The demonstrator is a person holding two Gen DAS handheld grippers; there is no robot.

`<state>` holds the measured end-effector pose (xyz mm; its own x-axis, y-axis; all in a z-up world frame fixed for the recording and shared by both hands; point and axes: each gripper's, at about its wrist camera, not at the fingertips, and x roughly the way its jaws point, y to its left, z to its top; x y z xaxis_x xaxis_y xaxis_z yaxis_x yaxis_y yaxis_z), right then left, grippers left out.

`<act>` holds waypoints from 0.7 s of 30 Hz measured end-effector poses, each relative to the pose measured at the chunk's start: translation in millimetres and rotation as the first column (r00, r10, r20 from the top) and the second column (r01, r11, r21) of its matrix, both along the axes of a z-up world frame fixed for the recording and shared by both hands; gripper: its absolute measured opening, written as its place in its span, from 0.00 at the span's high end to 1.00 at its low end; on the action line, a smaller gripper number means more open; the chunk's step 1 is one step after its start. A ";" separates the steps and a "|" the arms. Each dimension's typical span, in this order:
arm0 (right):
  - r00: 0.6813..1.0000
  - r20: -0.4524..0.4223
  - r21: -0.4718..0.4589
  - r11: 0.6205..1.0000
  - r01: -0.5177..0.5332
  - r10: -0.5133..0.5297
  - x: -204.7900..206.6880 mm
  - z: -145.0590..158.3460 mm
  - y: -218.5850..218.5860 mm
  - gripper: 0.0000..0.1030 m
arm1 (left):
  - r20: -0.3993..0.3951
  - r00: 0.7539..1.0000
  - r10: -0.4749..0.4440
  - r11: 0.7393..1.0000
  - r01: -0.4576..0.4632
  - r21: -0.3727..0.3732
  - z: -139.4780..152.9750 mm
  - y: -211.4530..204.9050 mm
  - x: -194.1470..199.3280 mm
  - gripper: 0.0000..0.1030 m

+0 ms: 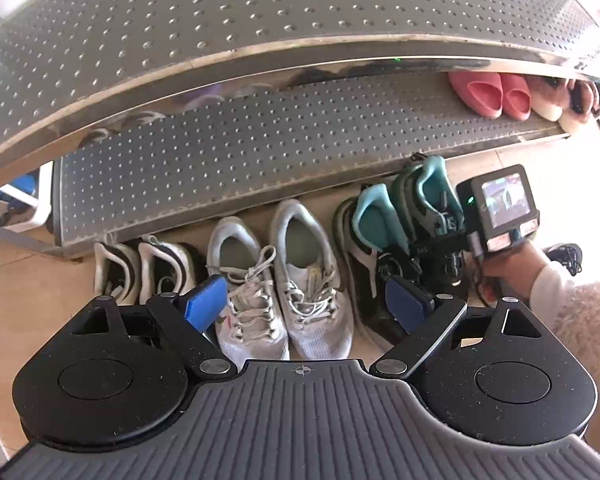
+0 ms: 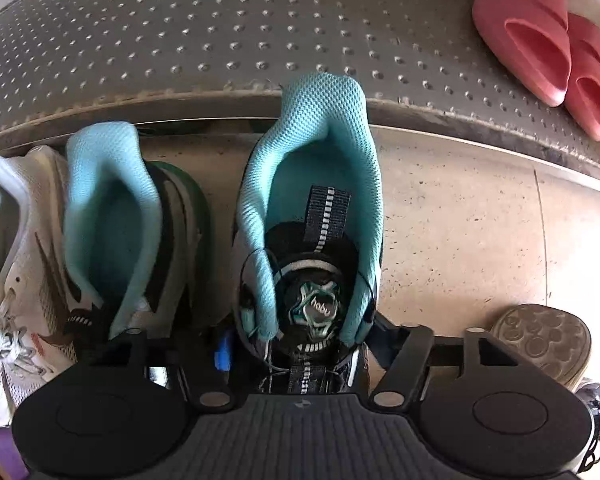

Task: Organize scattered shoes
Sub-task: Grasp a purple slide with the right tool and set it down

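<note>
Steel rack (image 1: 260, 32): two perforated, dimpled shelves; lower shelf (image 1: 260, 148) sits just above the floor. Floor (image 2: 460, 220): beige speckled stone, one seam line visible. White-and-blue object (image 1: 24, 200) at far left beside rack; identity unclear.

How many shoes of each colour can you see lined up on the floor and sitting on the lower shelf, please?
Black-and-white sneakers: 2
Light grey lace-up sneakers: 2
Teal-lined black sneakers: 2, the right one between the right claw fingers
Pink slides: 2, on the lower shelf
Total: 8, not counting partly hidden footwear at the shelf's far right.
</note>
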<state>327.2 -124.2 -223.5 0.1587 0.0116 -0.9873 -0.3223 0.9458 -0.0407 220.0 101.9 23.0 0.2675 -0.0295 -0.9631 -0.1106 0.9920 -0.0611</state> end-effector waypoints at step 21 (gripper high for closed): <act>0.955 -0.295 0.003 1.000 0.031 -0.029 -151.6 -13.2 38.1 0.78 | 0.079 0.994 0.073 0.997 -0.073 -0.003 24.1 25.9 -7.7 0.12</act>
<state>175.6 -86.1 -236.7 -0.1395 0.0191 -0.9900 -0.2901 0.9552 0.0593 212.3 127.9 47.1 0.3439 -0.0073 -0.9390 -0.1774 0.9815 -0.0726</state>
